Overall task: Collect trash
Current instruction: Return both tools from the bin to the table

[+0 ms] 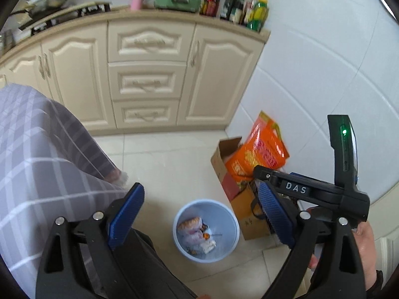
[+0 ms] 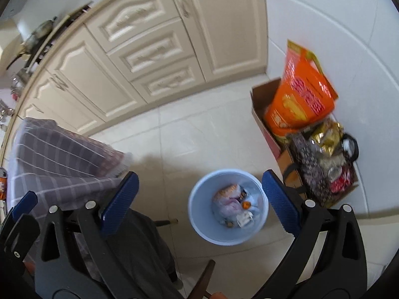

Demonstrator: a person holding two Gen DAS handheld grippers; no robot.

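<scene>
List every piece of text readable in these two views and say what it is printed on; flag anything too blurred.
"DAS": white letters on the black body of the right hand-held gripper, seen in the left wrist view.
Orange bag in the cardboard box: red and yellow print, too blurred to read.
Bottles on the counter: labels too small and blurred.
Wrappers in the blue trash bin: print unreadable.
Handwritten mark on the box's side: illegible.

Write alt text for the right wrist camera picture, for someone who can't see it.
An open gripper hangs empty above a pale blue bin on a tiled kitchen floor, with wrappers already in the bin. A cardboard box holding an orange bag stands against the white wall to the right, cream cabinets behind.
</scene>
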